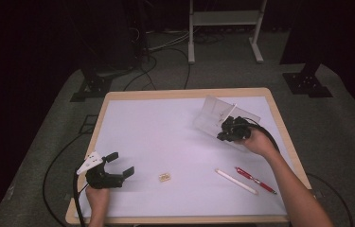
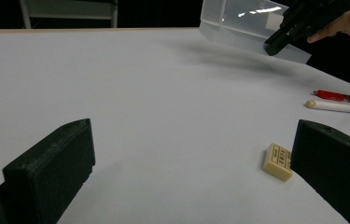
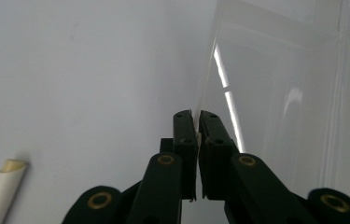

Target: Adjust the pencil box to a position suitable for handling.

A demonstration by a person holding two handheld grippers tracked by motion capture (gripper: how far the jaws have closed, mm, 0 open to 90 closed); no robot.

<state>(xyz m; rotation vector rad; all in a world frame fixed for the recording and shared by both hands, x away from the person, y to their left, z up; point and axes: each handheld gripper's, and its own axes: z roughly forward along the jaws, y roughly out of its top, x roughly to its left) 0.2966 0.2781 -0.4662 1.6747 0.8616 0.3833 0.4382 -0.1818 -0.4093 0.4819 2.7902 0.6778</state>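
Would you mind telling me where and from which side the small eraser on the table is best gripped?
Grip the eraser across its two long side faces, coming straight down from above. It lies flat on the table, a low block with bare surface on every side, and the open left claw stands close beside it.
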